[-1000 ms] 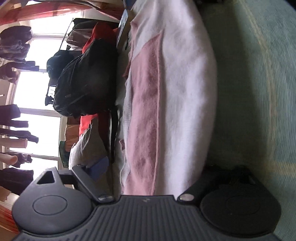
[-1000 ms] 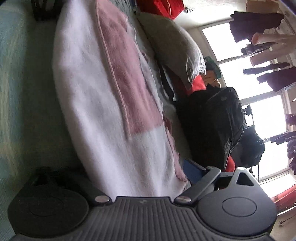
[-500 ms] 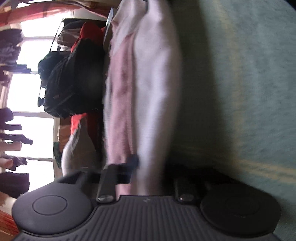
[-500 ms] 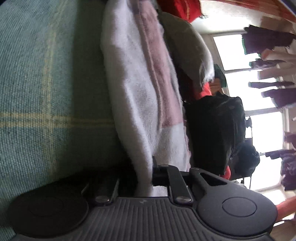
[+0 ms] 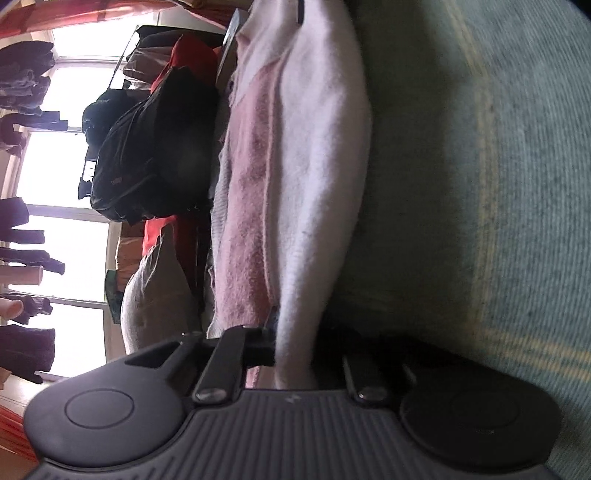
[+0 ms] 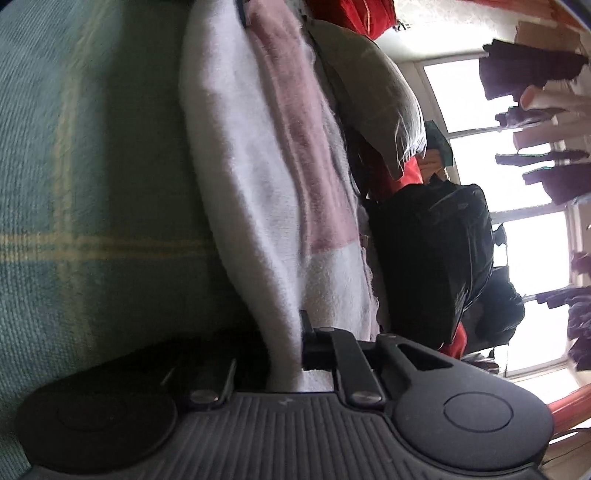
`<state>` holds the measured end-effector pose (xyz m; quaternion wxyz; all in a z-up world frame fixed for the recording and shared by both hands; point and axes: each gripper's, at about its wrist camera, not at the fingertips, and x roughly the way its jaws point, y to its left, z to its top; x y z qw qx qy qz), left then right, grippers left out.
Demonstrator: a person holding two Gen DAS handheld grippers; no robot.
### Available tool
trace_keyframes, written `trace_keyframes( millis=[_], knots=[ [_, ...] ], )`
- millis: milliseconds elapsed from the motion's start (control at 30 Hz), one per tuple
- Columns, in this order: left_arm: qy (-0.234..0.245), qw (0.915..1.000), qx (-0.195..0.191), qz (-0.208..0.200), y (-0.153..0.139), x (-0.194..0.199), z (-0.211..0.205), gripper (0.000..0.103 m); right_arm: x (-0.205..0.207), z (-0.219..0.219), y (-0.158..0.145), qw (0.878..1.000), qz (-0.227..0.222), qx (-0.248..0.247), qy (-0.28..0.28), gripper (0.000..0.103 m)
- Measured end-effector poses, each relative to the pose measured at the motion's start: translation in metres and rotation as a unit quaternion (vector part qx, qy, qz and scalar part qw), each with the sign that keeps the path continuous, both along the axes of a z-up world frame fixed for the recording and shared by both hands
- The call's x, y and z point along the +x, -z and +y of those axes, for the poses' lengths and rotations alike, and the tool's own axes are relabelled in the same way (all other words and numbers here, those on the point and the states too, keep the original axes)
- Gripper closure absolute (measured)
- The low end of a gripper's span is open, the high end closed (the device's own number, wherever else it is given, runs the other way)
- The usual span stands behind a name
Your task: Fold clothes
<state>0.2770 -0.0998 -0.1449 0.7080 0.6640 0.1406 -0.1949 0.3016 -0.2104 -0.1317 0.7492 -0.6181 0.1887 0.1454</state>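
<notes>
A fluffy white and pink garment (image 5: 295,177) stretches between the two grippers over a green checked bed cover (image 5: 498,184). My left gripper (image 5: 295,350) is shut on one end of it, the cloth pinched between the black fingers (image 5: 258,341). In the right wrist view the same garment (image 6: 266,177) runs away from me, and my right gripper (image 6: 288,350) is shut on its near end. The far end of the cloth in each view ends at the other gripper, of which only a dark tip shows at the top edge.
A black backpack (image 5: 147,155) and a grey pillow (image 5: 155,295) lie beside the garment, with red fabric (image 6: 354,14) behind. Bright windows (image 6: 524,240) with dark clothes hanging before them fill the far side. The green cover (image 6: 92,184) spreads on the opposite side.
Both grippers went from open to shut on the garment's ends. The cloth, lying broad and flat a second ago, is now gathered into a narrower raised band between them.
</notes>
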Motion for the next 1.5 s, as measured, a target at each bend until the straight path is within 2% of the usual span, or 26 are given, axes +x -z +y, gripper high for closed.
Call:
trace_keyframes(
  millis=[67, 233, 367, 500, 767, 867, 1000, 1200, 1233, 1367, 1433, 1500],
  knots=[
    [-0.003, 0.9999, -0.009, 0.005, -0.009, -0.001, 0.001, 0.092, 0.0, -0.002, -0.009, 1.0, -0.001, 0.006, 0.0, 0.09],
    [0.001, 0.9998, -0.014, -0.015, -0.035, -0.008, 0.006, 0.092, -0.003, -0.007, -0.036, 1.0, -0.001, 0.023, 0.004, 0.091],
    [0.003, 0.9998, -0.012, -0.013, -0.05, -0.02, 0.01, 0.092, -0.019, -0.01, -0.055, 0.999, 0.015, 0.036, 0.002, 0.092],
    [0.017, 0.9999, 0.0, 0.002, -0.059, -0.049, 0.018, 0.092, -0.047, -0.01, -0.067, 0.999, 0.033, 0.035, -0.013, 0.092],
    [0.039, 0.9987, 0.009, 0.031, -0.076, -0.131, 0.04, 0.092, -0.125, -0.007, -0.092, 0.995, 0.082, 0.034, -0.034, 0.092],
    [0.05, 0.9978, 0.01, 0.042, -0.079, -0.161, 0.05, 0.092, -0.16, -0.007, -0.093, 0.994, 0.098, 0.027, -0.04, 0.092],
    [0.063, 0.9961, 0.019, 0.059, -0.069, -0.195, 0.06, 0.092, -0.199, -0.001, -0.084, 0.991, 0.124, 0.015, -0.045, 0.092],
    [0.058, 0.994, 0.026, 0.088, -0.055, -0.217, 0.067, 0.087, -0.218, -0.006, -0.073, 0.987, 0.156, 0.02, -0.036, 0.09],
    [0.064, 0.9916, 0.027, 0.109, -0.058, -0.223, 0.069, 0.087, -0.221, -0.007, -0.071, 0.986, 0.161, 0.021, -0.034, 0.087],
    [0.061, 0.983, 0.004, 0.173, -0.083, -0.245, 0.092, 0.086, -0.238, -0.03, -0.087, 0.984, 0.173, 0.024, -0.021, 0.072],
    [0.03, 0.9829, -0.027, 0.18, -0.1, -0.24, 0.107, 0.086, -0.243, -0.045, -0.103, 0.983, 0.177, 0.05, -0.011, 0.071],
    [-0.008, 0.9824, -0.08, 0.169, -0.119, -0.228, 0.12, 0.083, -0.242, -0.06, -0.121, 0.981, 0.175, 0.087, 0.002, 0.068]
  ],
)
